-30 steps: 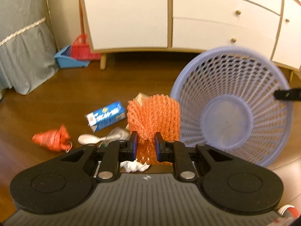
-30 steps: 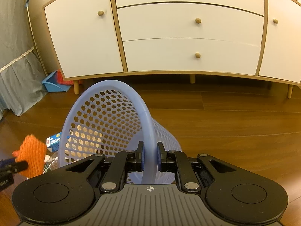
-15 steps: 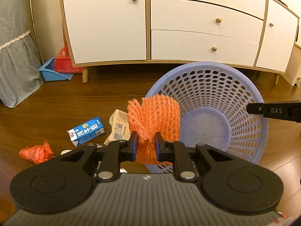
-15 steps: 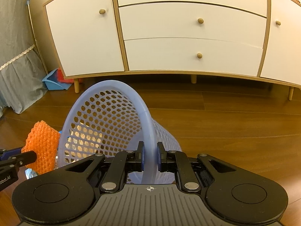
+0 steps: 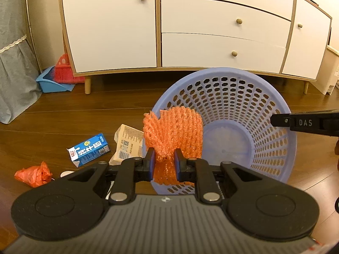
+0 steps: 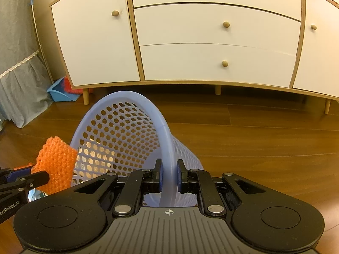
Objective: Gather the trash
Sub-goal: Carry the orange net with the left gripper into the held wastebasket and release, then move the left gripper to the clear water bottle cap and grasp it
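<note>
My left gripper (image 5: 164,160) was clamped narrow on the lower end of an orange foam mesh fruit sleeve (image 5: 172,131), which stood upright ahead of my fingers at the mouth of the lavender perforated plastic basket (image 5: 264,114). My right gripper (image 6: 168,176) pinched that basket's rim, holding it tipped toward the sleeve. Left of my left fingers, on the brown wooden floor (image 5: 74,114), lay a blue milk carton (image 5: 89,149), a beige wrapper (image 5: 127,145) and a crumpled orange plastic bag (image 5: 34,174).

Basket (image 5: 264,97) mouth open, unobstructed; carton (image 5: 90,149), wrapper (image 5: 127,146) litter floor leftward.
</note>
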Action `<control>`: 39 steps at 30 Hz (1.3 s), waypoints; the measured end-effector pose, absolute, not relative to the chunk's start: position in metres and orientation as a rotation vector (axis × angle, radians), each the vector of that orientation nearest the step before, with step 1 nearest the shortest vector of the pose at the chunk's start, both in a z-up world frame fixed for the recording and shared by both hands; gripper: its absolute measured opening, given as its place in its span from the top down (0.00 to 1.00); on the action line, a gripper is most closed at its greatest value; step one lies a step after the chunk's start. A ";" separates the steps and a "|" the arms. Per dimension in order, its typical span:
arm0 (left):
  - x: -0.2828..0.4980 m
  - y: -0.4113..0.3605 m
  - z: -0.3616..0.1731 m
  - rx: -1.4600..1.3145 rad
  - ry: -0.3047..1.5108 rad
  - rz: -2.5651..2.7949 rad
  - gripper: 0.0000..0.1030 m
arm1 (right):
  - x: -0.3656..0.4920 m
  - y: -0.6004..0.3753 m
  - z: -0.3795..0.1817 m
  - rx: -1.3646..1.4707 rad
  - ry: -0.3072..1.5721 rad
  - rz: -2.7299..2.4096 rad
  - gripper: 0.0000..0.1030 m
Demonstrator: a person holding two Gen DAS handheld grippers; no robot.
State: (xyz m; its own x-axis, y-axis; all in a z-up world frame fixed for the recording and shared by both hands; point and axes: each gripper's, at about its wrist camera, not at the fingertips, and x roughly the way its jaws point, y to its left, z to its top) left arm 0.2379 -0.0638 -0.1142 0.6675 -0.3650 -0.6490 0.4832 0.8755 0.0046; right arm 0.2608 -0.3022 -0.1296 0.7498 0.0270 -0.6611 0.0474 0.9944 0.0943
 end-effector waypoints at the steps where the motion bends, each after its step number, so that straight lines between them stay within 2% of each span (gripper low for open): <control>1: 0.238 -0.065 -0.114 0.182 0.690 -0.488 0.85 | 0.261 -0.302 -0.130 0.106 0.723 -0.011 0.91; 3: 0.241 -0.070 -0.115 0.185 0.695 -0.496 0.82 | 0.261 -0.301 -0.129 0.104 0.722 -0.010 0.91; 4: 0.243 -0.071 -0.115 0.181 0.706 -0.506 0.77 | 0.261 -0.301 -0.129 0.103 0.722 -0.009 0.91; 5: 0.245 -0.072 -0.115 0.173 0.710 -0.510 0.66 | 0.261 -0.301 -0.129 0.103 0.722 -0.008 0.91; 7: 0.245 -0.073 -0.114 0.167 0.712 -0.521 0.50 | 0.260 -0.301 -0.129 0.098 0.721 -0.008 0.91; 8: 0.245 -0.072 -0.114 0.171 0.708 -0.521 0.47 | 0.261 -0.301 -0.129 0.098 0.721 -0.009 0.91; 18: 0.249 -0.042 -0.125 0.171 0.745 -0.453 0.44 | 0.260 -0.302 -0.130 0.104 0.724 -0.020 0.91; 39: 0.253 0.049 -0.155 0.162 0.830 -0.276 0.44 | 0.259 -0.301 -0.129 0.123 0.725 -0.043 0.91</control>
State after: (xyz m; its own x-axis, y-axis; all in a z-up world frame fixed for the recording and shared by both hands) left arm 0.2528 0.0485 -0.1552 0.6418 -0.1779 -0.7460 0.3039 0.9521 0.0344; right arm 0.2591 -0.3013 -0.1294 0.7477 0.0037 -0.6640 0.0816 0.9919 0.0975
